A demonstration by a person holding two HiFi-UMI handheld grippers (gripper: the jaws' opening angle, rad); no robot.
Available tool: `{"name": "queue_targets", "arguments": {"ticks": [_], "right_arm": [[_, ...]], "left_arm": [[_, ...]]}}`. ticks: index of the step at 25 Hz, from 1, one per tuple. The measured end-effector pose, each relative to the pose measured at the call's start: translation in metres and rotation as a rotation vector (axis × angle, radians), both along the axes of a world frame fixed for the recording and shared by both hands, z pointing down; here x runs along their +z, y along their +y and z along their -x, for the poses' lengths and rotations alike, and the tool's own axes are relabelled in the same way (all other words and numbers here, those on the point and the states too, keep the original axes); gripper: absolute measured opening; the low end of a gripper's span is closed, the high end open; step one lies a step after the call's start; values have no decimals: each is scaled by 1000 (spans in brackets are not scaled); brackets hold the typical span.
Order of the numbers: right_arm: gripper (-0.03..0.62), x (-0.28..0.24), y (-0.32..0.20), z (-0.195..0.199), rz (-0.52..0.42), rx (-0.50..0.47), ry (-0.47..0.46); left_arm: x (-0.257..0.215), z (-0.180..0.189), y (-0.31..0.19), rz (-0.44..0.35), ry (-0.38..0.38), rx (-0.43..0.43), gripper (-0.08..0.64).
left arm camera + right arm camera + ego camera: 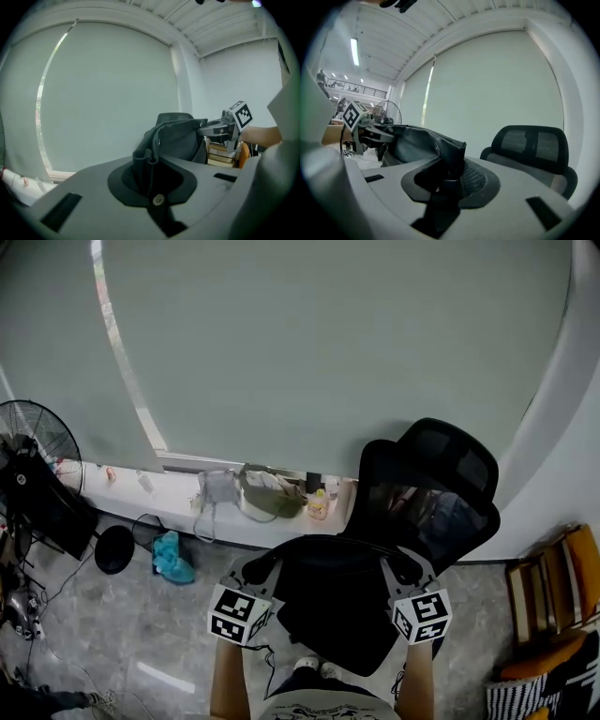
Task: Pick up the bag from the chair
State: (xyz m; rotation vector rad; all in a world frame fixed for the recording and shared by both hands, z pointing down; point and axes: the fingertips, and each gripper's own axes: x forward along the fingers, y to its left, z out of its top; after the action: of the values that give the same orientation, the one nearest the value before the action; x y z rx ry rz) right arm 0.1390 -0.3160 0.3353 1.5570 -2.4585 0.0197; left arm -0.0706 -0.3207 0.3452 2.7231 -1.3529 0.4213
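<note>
Grey blind (328, 343) behind chair (441, 470); we're holding bag (336, 601) w/ left gripper (255, 570) & right gripper (401, 570), both pinching its edges.

The grey marbled floor (112, 643) carries a black office chair (441, 479) with a mesh back. To the chair's left on the floor lie a crumpled teal cloth (172, 557) and, just beside it, a black round disc (113, 549). Along the wall runs a low white ledge (122, 479). On it sit a grey bag (218, 488), an olive bag (274, 496) just beside that, and a small yellowish bottle (319, 506).
</note>
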Motion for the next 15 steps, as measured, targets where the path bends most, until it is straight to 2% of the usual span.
{"name": "queue_targets", "arguments": {"ticks": [6,15], "right_arm": [[110,-21,7,1,-33,13,-22],[110,-29,16,-2,-43,24,-36]], "left_arm": [[-23,1,5,-42,-9,-12,32],[-32,-1,12,-54,13,-25,32]]}}
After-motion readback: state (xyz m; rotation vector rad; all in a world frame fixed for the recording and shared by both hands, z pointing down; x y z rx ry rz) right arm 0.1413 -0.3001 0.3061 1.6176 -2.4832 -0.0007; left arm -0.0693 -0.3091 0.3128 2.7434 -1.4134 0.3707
